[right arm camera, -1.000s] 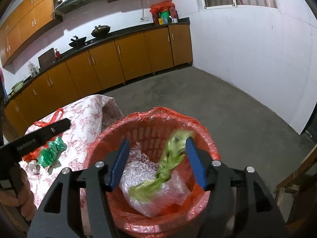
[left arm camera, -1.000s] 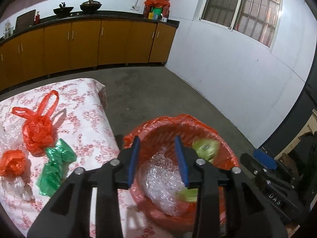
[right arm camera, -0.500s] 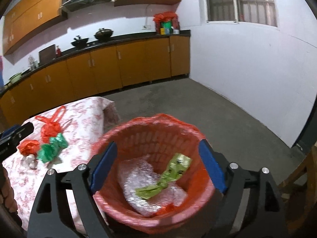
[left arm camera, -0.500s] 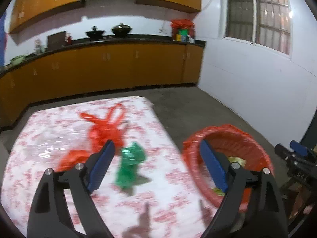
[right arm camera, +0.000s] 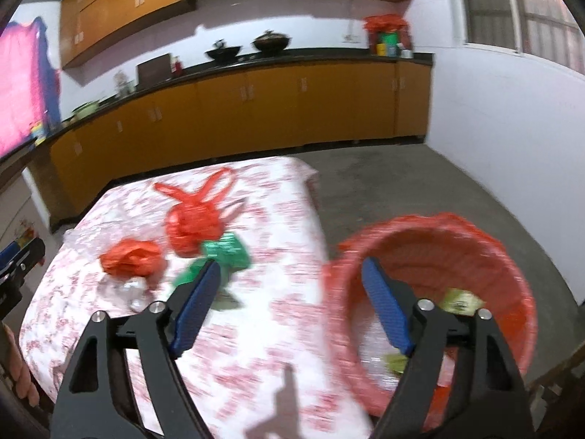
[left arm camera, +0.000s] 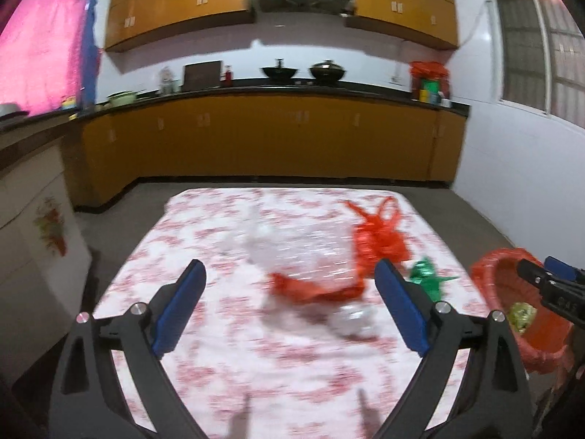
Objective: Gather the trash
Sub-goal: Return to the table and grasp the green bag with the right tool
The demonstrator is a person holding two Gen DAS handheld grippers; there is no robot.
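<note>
A kitchen w/ orange cabinets: two hand-held grippers hover over a table point(left arm camera: 219, 329) draped in a red-and-white floral cloth, trash scattered across it. The left gripper point(left arm camera: 289, 305) hangs above the cloth w/ its blue-padded jaws spread wide, nothing between them. The right gripper point(right arm camera: 289, 305), likewise spread and empty, hangs over the table's right edge, one finger above the cloth, the other above the bin.

On the cloth: a knotted red plastic bag point(right arm camera: 193, 225) w/ its handles splayed toward the cabinets; just beside it, on the bin side, a crumpled green wrapper point(right arm camera: 223, 252); a smaller red plastic wad point(right arm camera: 129, 258) nearer the table's middle; and a crinkled clear wrapper point(right arm camera: 129, 291) touching that wad, on the near side. In the left wrist view a sheet of clear plastic point(left arm camera: 289, 241) lies further back on the cloth, blurred.

The trash bin point(right arm camera: 512, 263), a red basket lined w/ a red bag, stands on the floor just beside the table's right edge. Inside it: bubble wrap, partly hidden behind the right gripper, and a yellow-green wrapper point(right arm camera: 459, 300).
</note>
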